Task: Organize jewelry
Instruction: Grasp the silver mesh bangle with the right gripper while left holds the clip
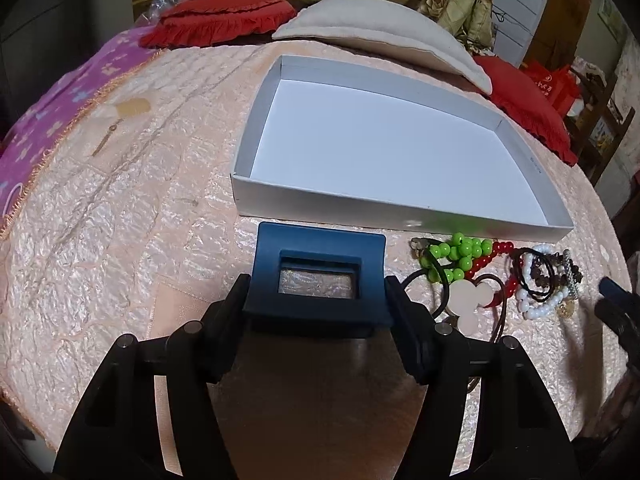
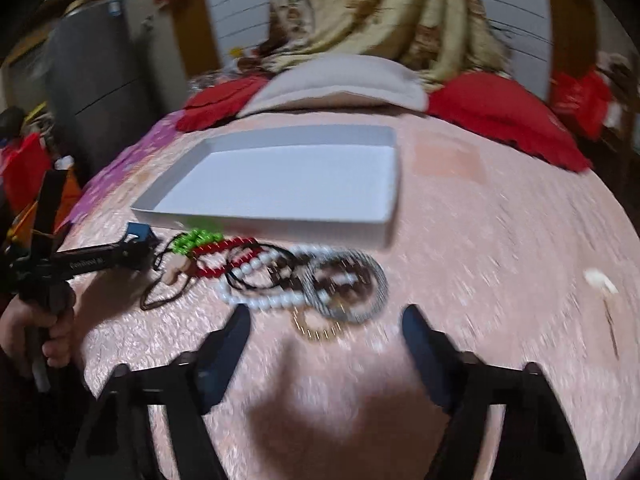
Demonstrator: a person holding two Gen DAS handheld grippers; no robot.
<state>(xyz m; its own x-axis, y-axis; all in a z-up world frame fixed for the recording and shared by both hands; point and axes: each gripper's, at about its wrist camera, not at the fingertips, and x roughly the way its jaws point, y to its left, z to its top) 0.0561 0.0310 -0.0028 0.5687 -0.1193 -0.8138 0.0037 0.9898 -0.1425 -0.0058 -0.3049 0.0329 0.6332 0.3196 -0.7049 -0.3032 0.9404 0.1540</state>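
My left gripper (image 1: 318, 286) is shut on a blue rectangular hair claw clip (image 1: 318, 278) and holds it just in front of the white shallow box (image 1: 400, 210), which is empty. The clip also shows in the right wrist view (image 2: 139, 237), held by the left gripper (image 2: 134, 250). A pile of jewelry lies before the box: green beads (image 1: 460, 252), red beads (image 1: 492, 256), a white bead bracelet (image 2: 260, 302), a silver sparkly bangle (image 2: 346, 284), dark cords and a pink mouse-shaped charm (image 1: 470, 300). My right gripper (image 2: 326, 320) is open just in front of the pile; its view is blurred.
Everything lies on a peach quilted bed cover (image 1: 120, 220). Red cushions (image 1: 216, 18) and a beige pillow (image 1: 384, 32) lie behind the box. A small gold pendant piece (image 1: 108, 136) lies far left. A small white object (image 2: 600, 280) lies at the right.
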